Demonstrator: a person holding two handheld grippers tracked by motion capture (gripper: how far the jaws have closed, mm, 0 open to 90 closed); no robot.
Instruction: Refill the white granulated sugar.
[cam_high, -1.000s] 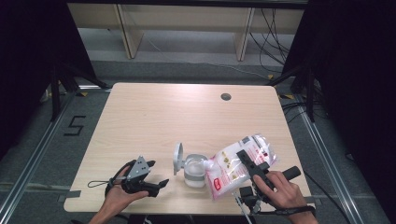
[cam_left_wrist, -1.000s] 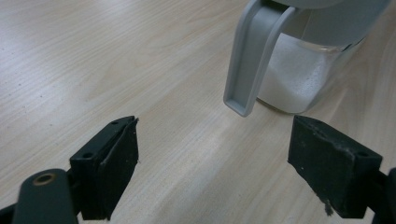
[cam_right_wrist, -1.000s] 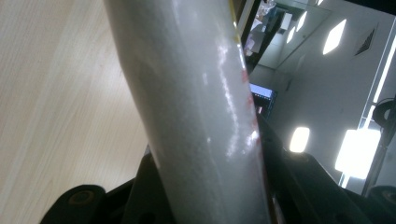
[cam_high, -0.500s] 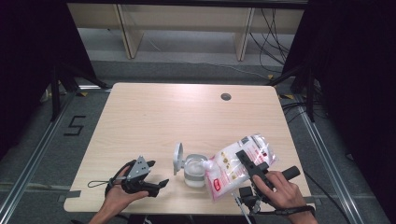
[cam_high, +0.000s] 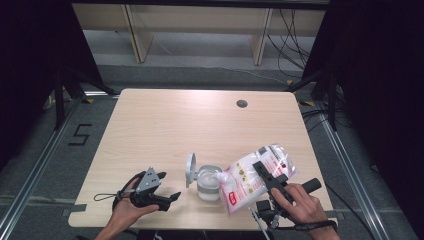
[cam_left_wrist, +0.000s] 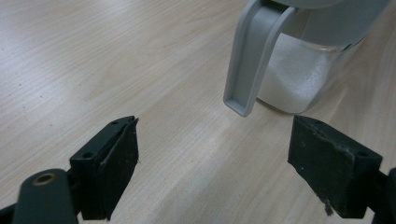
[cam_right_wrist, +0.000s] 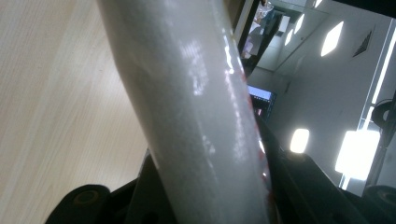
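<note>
A clear jar (cam_high: 208, 182) with white powder in it stands near the table's front edge, its grey flip lid (cam_high: 191, 170) swung up on its left side. My right gripper (cam_high: 262, 169) is shut on a clear bag of white grains with red print (cam_high: 247, 181). The bag is tilted, its lower corner at the jar's mouth. In the right gripper view the bag (cam_right_wrist: 201, 116) stands pinched between the jaws. My left gripper (cam_high: 169, 198) rests open at the front left, a short way left of the jar. The left gripper view has the jar (cam_left_wrist: 303, 70) and lid (cam_left_wrist: 254, 56) just beyond its open jaws.
The wooden table (cam_high: 165, 125) has a round cable hole (cam_high: 242, 103) at its back right. A pale shelf unit (cam_high: 195, 30) stands beyond the far edge. Dark stands flank both sides, and a "5" (cam_high: 80, 134) is marked on the floor at left.
</note>
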